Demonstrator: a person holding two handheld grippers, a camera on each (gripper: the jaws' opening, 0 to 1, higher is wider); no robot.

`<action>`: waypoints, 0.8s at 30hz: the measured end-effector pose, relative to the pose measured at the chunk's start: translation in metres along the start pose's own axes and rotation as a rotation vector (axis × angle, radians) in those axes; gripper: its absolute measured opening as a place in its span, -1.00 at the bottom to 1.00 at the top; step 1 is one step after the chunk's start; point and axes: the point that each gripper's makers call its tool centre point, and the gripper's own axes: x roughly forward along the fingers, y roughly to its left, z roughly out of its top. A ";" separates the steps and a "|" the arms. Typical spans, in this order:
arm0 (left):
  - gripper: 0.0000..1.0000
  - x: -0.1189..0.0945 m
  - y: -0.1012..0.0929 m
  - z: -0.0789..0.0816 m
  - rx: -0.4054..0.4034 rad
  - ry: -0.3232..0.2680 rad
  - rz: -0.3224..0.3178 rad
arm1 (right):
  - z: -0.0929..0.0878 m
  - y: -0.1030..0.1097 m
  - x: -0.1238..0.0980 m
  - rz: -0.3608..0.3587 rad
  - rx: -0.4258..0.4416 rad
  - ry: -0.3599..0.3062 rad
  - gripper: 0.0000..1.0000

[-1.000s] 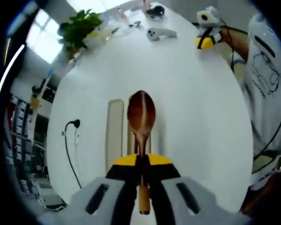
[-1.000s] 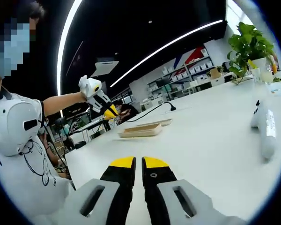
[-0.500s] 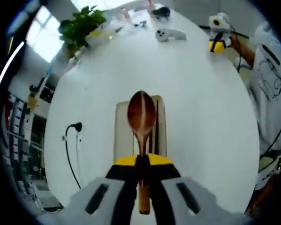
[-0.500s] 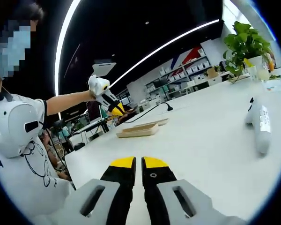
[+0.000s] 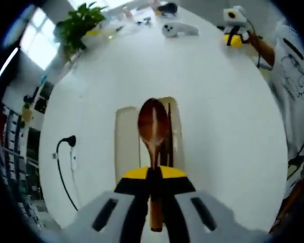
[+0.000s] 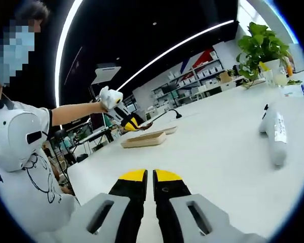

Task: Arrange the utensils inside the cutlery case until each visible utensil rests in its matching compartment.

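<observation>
The left gripper (image 5: 153, 178) clamps the handle of a glossy dark wooden spoon (image 5: 153, 126), its oval bowl over the pale, oblong cutlery case (image 5: 124, 147) at frame centre. Placement looks unfinished: the spoon is not yet released. The right gripper (image 6: 149, 177), low centre, is closed and empty above the smooth white table (image 6: 228, 157).

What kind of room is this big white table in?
Probably an open office or lab. Behind the long white table stand shelving racks full of boxes, with long strip lights on a dark ceiling. A potted plant sits at the table's far end, and a power cable runs across the top.
</observation>
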 end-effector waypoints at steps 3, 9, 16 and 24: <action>-0.89 0.008 -0.009 0.002 0.010 0.004 -0.013 | 0.003 0.001 -0.001 0.000 0.009 -0.009 -0.93; -0.89 0.026 -0.035 0.013 -0.007 -0.014 -0.040 | 0.007 -0.002 0.002 -0.003 0.023 -0.019 -0.93; -0.89 0.033 -0.041 0.010 0.010 -0.013 -0.067 | 0.005 -0.001 0.007 0.006 0.034 -0.017 -0.93; -0.89 0.042 -0.042 0.007 -0.007 -0.021 -0.097 | 0.006 -0.005 0.011 -0.005 0.037 -0.015 -0.93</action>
